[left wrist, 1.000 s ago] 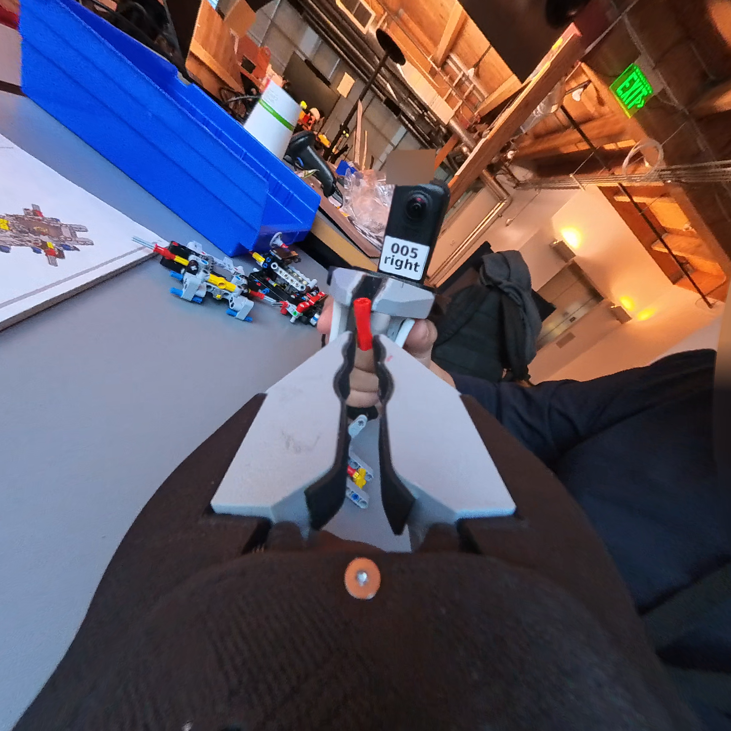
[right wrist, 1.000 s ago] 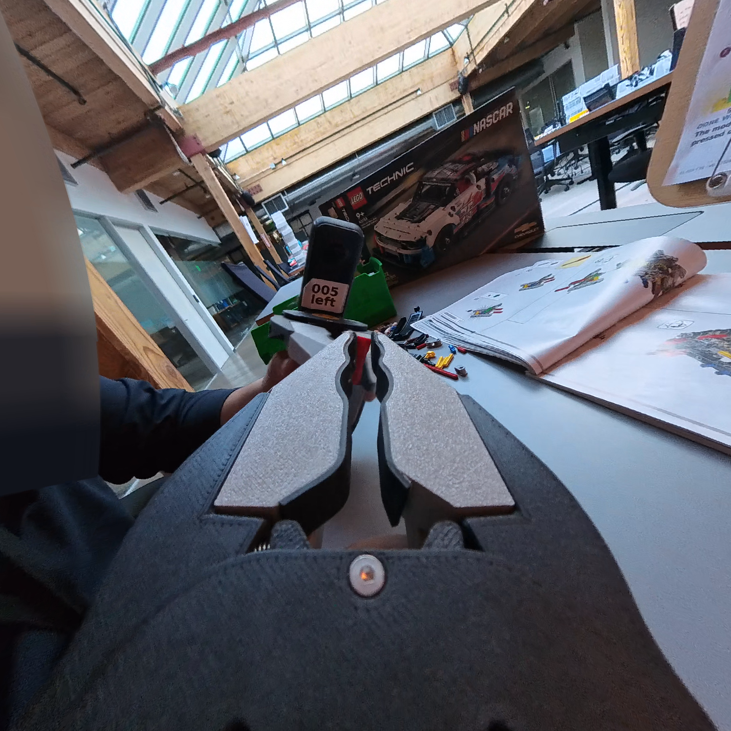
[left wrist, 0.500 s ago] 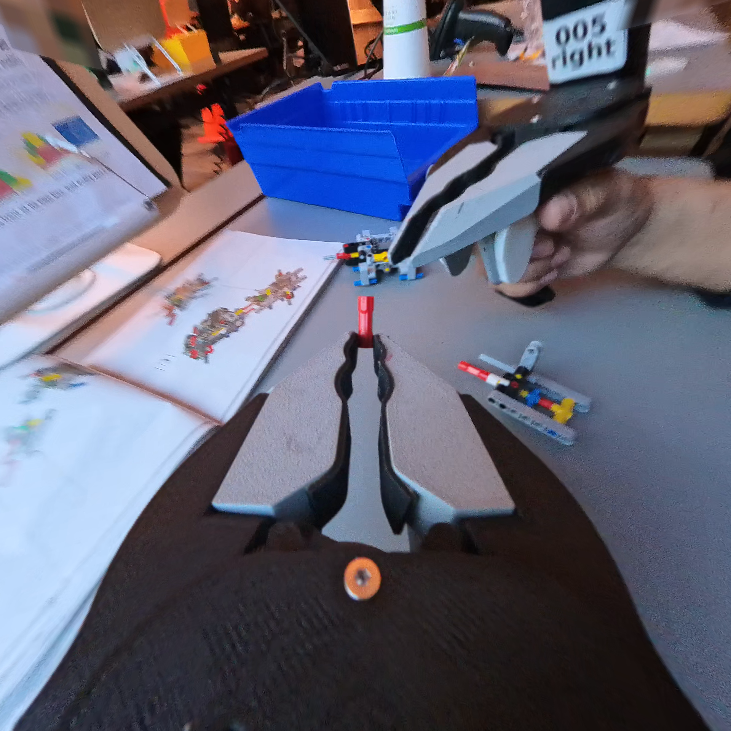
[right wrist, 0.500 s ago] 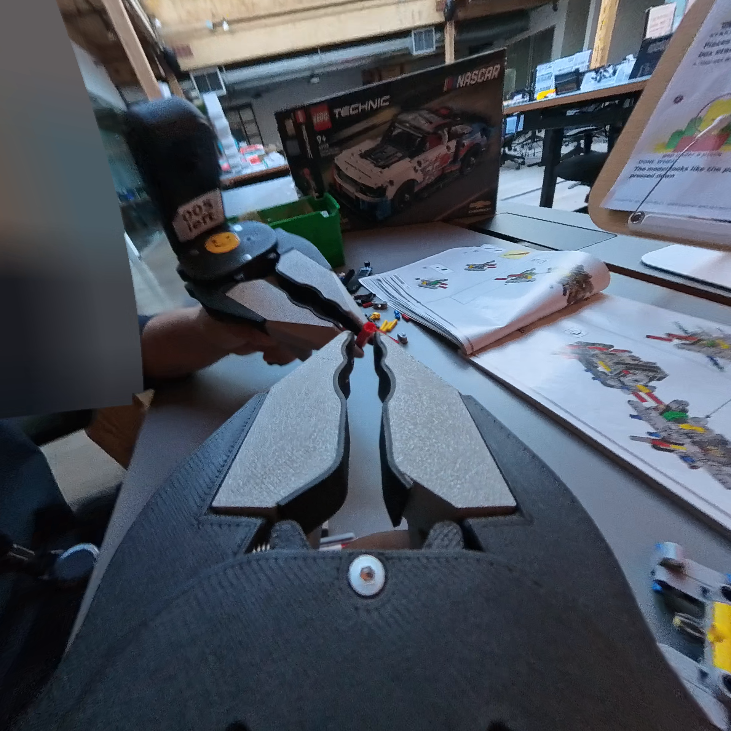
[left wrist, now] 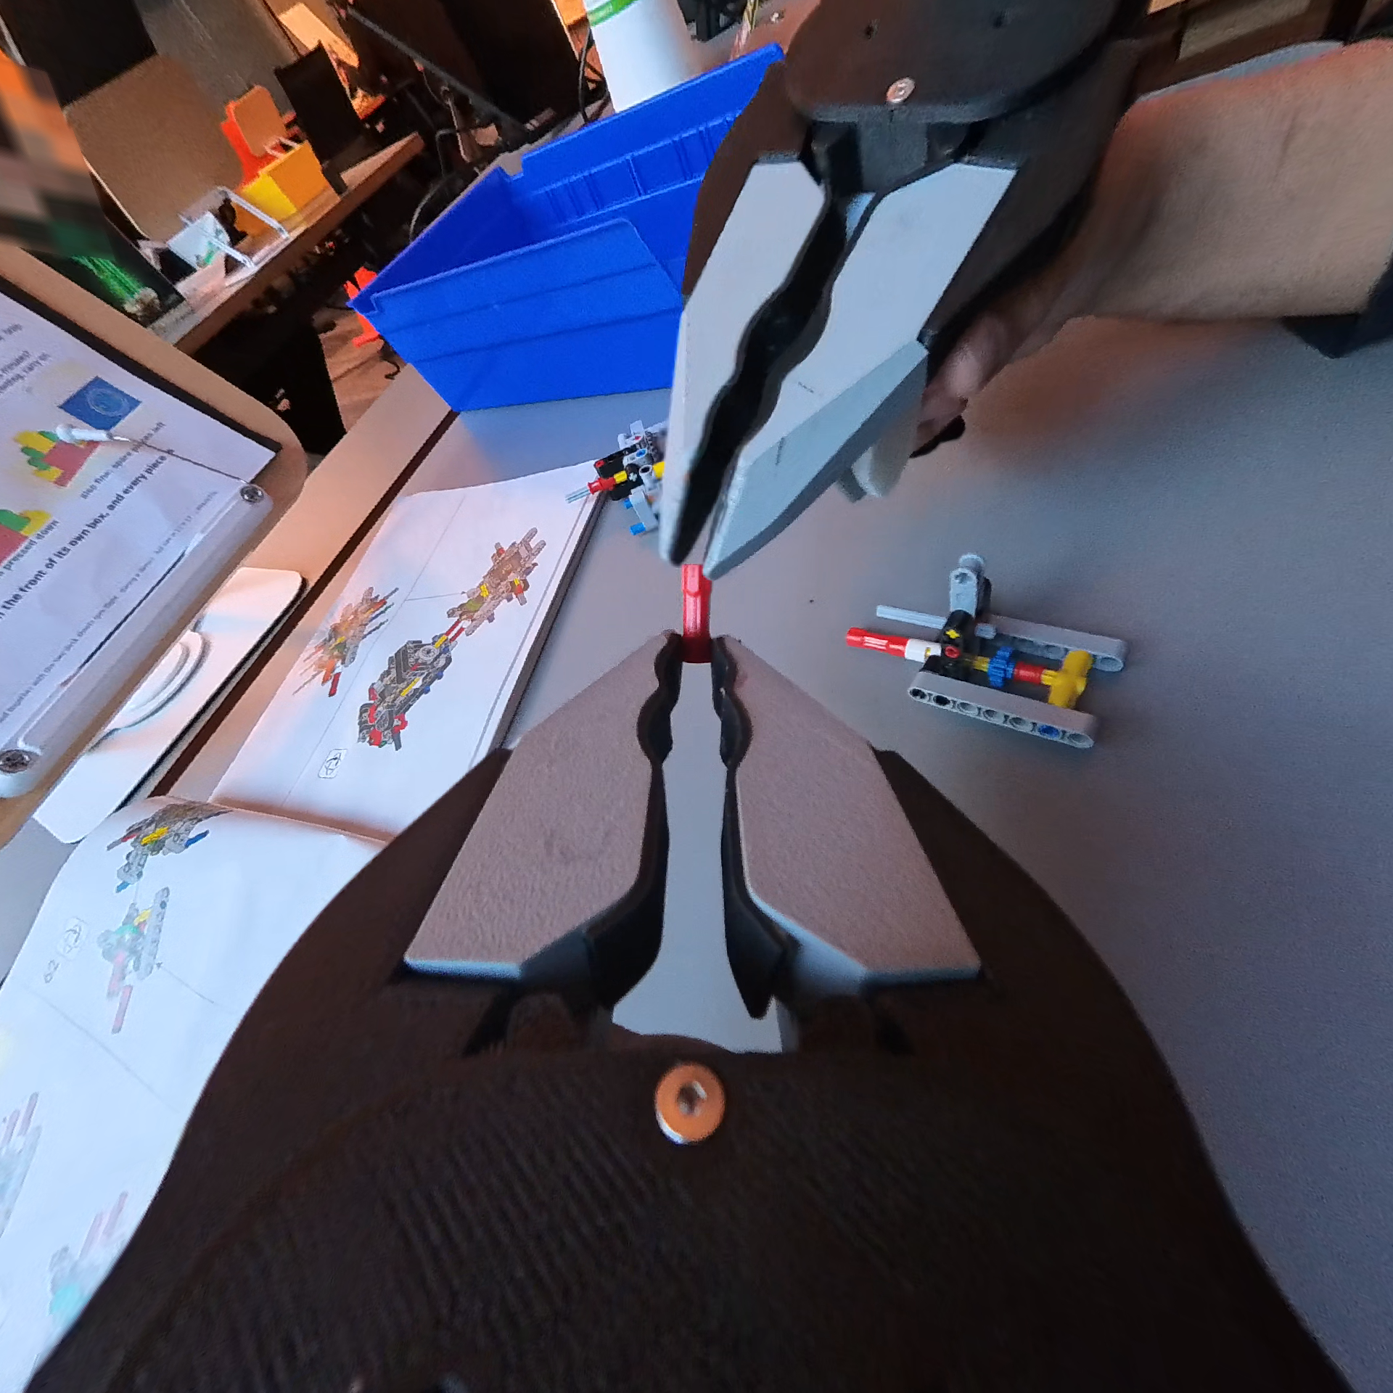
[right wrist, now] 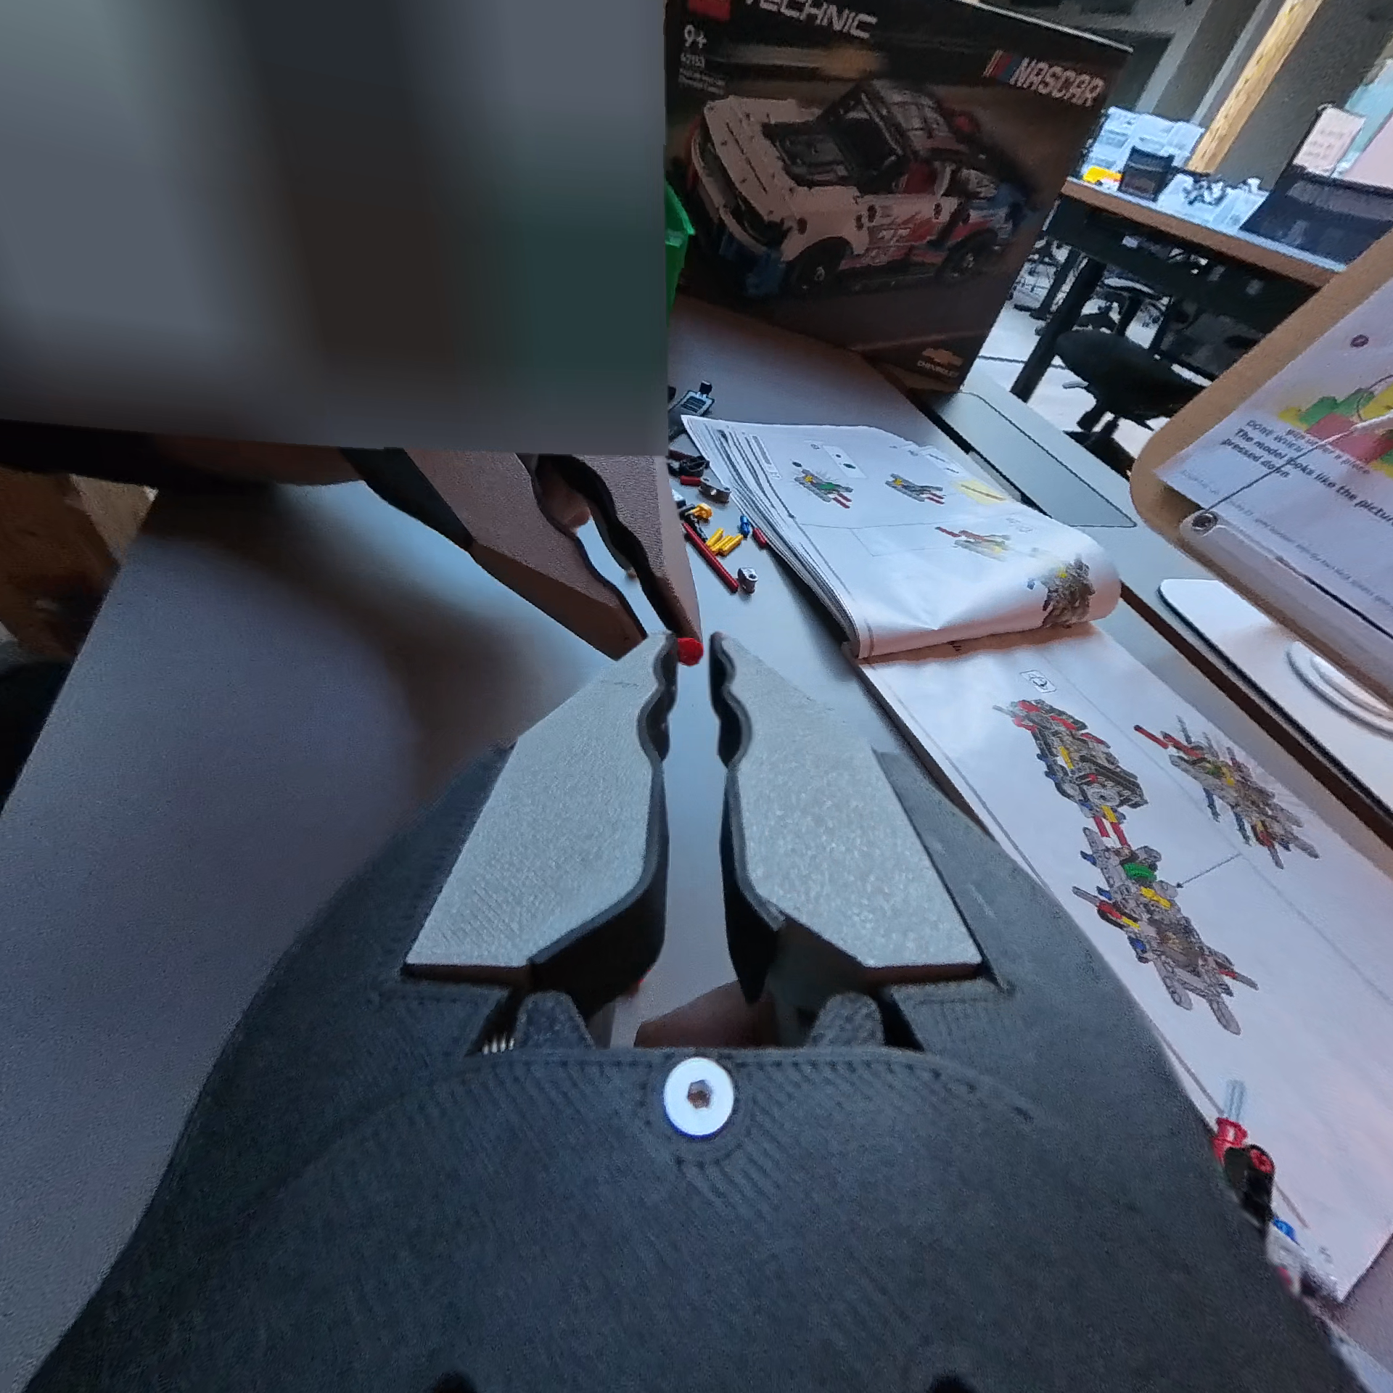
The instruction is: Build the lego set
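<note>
Red pin (left wrist: 694, 626): pinched by left gripper (left wrist: 694, 654); right gripper (right wrist: 690, 654) parted (brushing pin's tip), could knock it loose above mid-tabletop.

A small red peg (left wrist: 692, 618), a short plastic building-toy pin with a thicker collar at one end, is clamped by its collar end between the fingertips of the left hand-held gripper (left wrist: 695, 647) and sticks straight out ahead of them, clear above the grey surface (left wrist: 1131, 490). Its free end reaches the tips of the right hand-held gripper (right wrist: 692, 650), whose fingers stand slightly apart; from there the peg (right wrist: 688, 650) shows end-on, just beside the left finger.
</note>
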`<state>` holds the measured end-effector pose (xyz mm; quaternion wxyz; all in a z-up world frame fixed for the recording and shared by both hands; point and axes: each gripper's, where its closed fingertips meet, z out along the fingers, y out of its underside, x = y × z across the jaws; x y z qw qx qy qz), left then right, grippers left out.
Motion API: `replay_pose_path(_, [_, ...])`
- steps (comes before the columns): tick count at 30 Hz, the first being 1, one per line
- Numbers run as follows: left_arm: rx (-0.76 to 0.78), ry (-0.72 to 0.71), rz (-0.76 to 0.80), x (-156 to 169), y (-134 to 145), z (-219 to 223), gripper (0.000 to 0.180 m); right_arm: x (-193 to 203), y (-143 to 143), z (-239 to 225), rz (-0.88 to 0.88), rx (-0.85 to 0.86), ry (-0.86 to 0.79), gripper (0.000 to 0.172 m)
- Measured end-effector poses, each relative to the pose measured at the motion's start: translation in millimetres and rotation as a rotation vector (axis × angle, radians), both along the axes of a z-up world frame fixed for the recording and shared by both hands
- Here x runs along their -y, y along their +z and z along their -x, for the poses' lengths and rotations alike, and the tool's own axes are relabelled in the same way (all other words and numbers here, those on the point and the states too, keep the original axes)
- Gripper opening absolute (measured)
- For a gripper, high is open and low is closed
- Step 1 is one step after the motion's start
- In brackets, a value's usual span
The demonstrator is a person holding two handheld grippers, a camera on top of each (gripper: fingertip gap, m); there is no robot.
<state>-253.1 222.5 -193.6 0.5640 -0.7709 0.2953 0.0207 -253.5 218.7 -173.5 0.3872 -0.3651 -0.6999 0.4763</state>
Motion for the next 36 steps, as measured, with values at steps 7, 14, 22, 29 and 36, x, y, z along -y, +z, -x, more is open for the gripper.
replay_pose_path(7, [0.021,-0.035,0.007,2,-1,-7,0.004,4,-1,-8,-0.043,0.011,0.055,0.004])
replay_pose_path(14, [-0.008,-0.089,0.001,7,-1,-17,0.004,10,-3,-16,-0.080,0.030,0.106,0.004])
replay_pose_path(22, [-0.027,-0.113,0.027,9,-9,-24,0.004,13,-15,-21,-0.146,0.089,0.134,0.005])
replay_pose_path(29, [0.111,-0.088,0.151,9,-20,-26,0.028,-9,-17,-31,-0.198,0.122,0.083,0.004])
replay_pose_path(36, [0.179,-0.140,0.388,24,-49,-56,0.046,-38,-26,-64,-0.159,0.196,0.002,0.004])
